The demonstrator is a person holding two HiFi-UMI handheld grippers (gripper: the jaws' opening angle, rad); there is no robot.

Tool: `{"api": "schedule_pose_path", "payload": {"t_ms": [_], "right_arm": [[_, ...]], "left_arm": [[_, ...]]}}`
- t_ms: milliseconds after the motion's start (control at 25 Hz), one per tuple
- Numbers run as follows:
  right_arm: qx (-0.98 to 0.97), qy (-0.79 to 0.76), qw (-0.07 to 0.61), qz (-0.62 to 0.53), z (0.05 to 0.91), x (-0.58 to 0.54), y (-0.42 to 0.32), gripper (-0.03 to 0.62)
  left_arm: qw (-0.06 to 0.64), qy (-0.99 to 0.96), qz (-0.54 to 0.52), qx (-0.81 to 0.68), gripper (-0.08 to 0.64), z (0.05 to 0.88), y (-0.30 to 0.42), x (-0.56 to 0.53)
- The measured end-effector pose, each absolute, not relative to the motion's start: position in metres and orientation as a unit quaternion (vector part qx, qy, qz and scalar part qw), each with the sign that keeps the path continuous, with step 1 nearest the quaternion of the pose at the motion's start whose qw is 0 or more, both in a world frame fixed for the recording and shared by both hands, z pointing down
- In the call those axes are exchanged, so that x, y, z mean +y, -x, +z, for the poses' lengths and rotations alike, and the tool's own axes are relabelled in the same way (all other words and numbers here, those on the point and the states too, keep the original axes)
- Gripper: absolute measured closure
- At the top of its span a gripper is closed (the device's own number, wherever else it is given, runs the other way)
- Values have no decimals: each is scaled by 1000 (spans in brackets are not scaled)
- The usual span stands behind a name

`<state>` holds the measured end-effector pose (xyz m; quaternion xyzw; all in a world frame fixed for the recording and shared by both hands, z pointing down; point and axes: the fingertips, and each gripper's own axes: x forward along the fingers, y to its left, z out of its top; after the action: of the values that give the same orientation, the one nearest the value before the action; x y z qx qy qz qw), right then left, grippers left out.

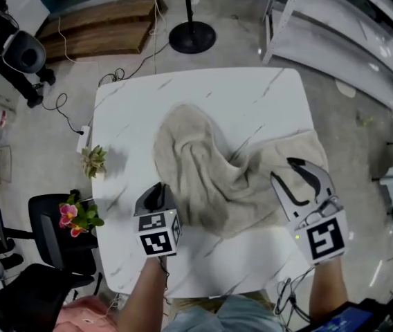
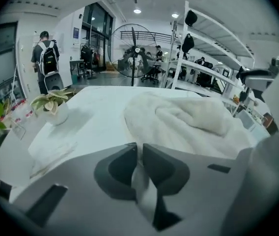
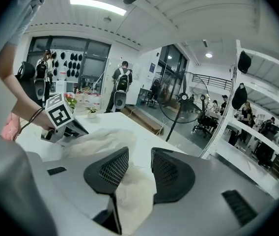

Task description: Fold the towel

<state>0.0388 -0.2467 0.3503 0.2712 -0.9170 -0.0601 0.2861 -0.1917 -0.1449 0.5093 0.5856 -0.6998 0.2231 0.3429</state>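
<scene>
White marble-patterned table [image 1: 134,102] fills the middle of my head view. Across it, from the centre out toward the 3 o'clock edge, sprawls the beige towel [image 1: 203,164], rumpled, with a raised ridge running through its middle and one flap pulled over toward 4 o'clock.

At 4 o'clock my right tongs [image 1: 284,169] sit on that flap's corner. Their own view shows a wad of cloth bunched between the mesh pads, so they are pinching the towel with the jaws held partly apart by its bulk.

At 7 o'clock my left tongs [image 1: 158,194] meet the towel's near-left edge. The jaws are drawn nearly together, with a thin pale strip of cloth nipped between them.

At the table's 9 o'clock edge stands a small potted plant [image 1: 94,161], well apart from the towel.
</scene>
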Motion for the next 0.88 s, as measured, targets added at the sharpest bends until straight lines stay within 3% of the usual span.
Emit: {"api": "schedule_pose_path", "payload": {"t_ms": [400,880], "right_arm": [[-927,-242,285,-30,360,-235,-55,439],[-912,-215,348,1,410,-202,-118,440]], "left_arm": [[363,-564,210,-712,526,485,212,-106],[370,-528,197,-739,528,466,239,-25]]}}
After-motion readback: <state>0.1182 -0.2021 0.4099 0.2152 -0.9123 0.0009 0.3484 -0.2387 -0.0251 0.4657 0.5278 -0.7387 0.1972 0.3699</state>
